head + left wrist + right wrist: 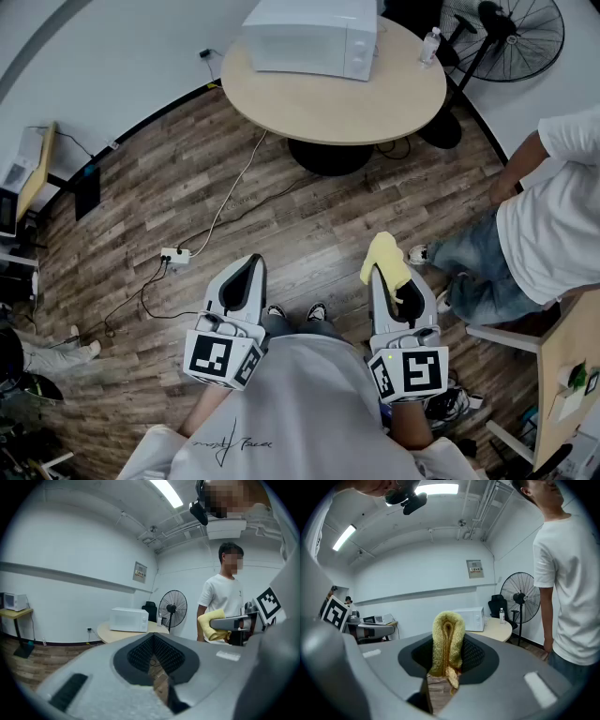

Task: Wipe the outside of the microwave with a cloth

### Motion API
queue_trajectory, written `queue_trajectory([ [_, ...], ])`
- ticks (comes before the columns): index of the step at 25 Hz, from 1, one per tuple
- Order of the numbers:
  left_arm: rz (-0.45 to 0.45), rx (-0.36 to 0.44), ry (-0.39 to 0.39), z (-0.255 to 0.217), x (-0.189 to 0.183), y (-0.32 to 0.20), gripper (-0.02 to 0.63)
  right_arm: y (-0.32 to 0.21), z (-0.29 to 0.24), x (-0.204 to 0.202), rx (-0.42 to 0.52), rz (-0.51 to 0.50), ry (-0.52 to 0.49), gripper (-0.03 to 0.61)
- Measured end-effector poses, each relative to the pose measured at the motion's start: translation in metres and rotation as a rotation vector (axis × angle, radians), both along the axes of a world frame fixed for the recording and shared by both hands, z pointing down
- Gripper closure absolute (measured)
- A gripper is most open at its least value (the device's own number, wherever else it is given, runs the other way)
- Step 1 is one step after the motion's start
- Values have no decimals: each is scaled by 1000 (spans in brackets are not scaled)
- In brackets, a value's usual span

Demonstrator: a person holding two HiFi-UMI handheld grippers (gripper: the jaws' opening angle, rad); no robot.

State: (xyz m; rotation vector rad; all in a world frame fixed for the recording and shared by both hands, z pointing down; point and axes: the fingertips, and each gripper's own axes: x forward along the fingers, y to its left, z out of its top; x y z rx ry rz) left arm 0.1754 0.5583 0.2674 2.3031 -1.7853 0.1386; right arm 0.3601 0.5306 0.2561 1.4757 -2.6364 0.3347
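Observation:
A white microwave (pixel 314 36) stands on a round beige table (pixel 337 103) far ahead; it also shows as the microwave (pixel 129 619) in the left gripper view and the microwave (pixel 472 618) in the right gripper view. My right gripper (pixel 386 270) is shut on a folded yellow cloth (pixel 384 258), and that cloth (pixel 447 641) sticks up between its jaws. My left gripper (pixel 246 277) is shut with nothing in it. Both grippers are held low in front of my body, well short of the table.
A person in a white shirt (pixel 553 234) stands at the right, close to my right gripper. A black floor fan (pixel 502 37) and a water bottle (pixel 429 45) are by the table. A power strip (pixel 174 255) and cables lie on the wooden floor.

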Motion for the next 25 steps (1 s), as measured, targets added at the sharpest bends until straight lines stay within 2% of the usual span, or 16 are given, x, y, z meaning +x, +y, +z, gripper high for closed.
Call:
queue_trajectory([
  [7,-8,-2,3,3,1,-10,623,-9,5,2,-11,-8,-8,454],
  [12,-21,-15,2,5,-5,-15,623,-17,7,-2,-62,-30,-88,451],
  [18,-43,-40,21,14,-27,-28,623,-35,13,-25,-86,-56,-76,446],
  [25,-41,-36,60,24,-71,-76,623,-83,17,-70,-100,-62,-48,445],
])
